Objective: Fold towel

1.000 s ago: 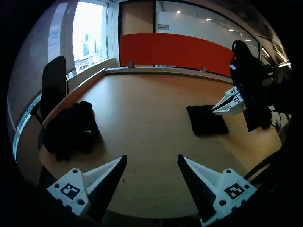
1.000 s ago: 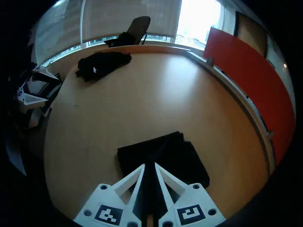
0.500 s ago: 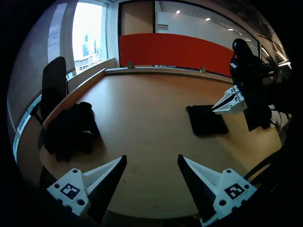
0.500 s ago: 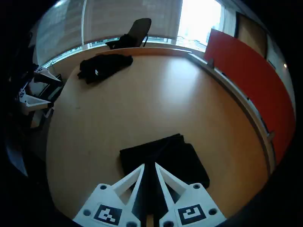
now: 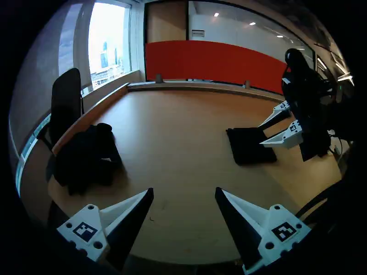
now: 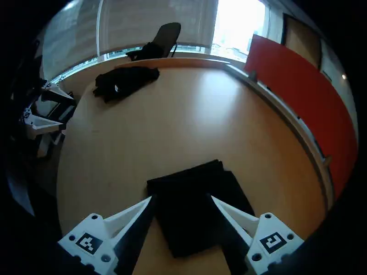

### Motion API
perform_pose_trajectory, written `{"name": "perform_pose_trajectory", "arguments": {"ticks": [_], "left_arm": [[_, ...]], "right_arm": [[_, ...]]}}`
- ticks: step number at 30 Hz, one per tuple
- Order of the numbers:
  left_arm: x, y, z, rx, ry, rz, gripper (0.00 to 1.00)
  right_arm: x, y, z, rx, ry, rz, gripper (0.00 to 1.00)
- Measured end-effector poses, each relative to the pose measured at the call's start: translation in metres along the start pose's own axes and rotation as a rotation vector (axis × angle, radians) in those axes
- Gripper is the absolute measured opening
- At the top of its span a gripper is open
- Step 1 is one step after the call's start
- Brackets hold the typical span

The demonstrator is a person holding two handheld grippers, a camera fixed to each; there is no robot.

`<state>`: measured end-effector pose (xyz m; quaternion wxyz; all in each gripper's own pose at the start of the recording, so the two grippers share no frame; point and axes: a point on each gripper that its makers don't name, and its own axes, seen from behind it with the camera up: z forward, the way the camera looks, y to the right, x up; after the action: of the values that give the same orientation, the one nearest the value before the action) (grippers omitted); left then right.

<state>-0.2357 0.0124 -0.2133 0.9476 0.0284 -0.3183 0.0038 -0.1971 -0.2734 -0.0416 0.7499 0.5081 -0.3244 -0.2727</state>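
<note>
A black towel point(image 6: 197, 213) lies folded into a flat rectangle on the wooden table point(image 6: 151, 128). My right gripper point(image 6: 182, 199) stands open right over its near part, one finger on each side, gripping nothing. In the left gripper view the same towel point(image 5: 250, 145) lies at the right, and the right gripper point(image 5: 260, 136), held by a dark-sleeved hand, hovers open at its right edge. My left gripper point(image 5: 183, 192) is open over bare table near the front edge, far from the towel. It also appears at the far left of the right gripper view as the left gripper point(image 6: 64, 112).
A crumpled pile of black cloth point(image 5: 87, 156) sits at the table's left edge, also seen as the cloth pile point(image 6: 124, 80). A dark office chair point(image 5: 66, 101) stands behind it by the windows. A red partition point(image 5: 215, 59) runs along the far side.
My right gripper, shut over the towel before, has opened and let go; the towel stays flat on the table. My left gripper has not moved.
</note>
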Motion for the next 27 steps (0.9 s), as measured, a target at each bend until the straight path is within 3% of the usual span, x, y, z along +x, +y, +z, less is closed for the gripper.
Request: {"name": "perform_pose_trajectory", "arguments": {"ticks": [27], "left_arm": [[0.002, 0.003, -0.002, -0.014, 0.005, 0.008, 1.00]], "right_arm": [[-0.075, -0.001, -0.024, -0.101, -0.071, 0.133, 0.80]]}}
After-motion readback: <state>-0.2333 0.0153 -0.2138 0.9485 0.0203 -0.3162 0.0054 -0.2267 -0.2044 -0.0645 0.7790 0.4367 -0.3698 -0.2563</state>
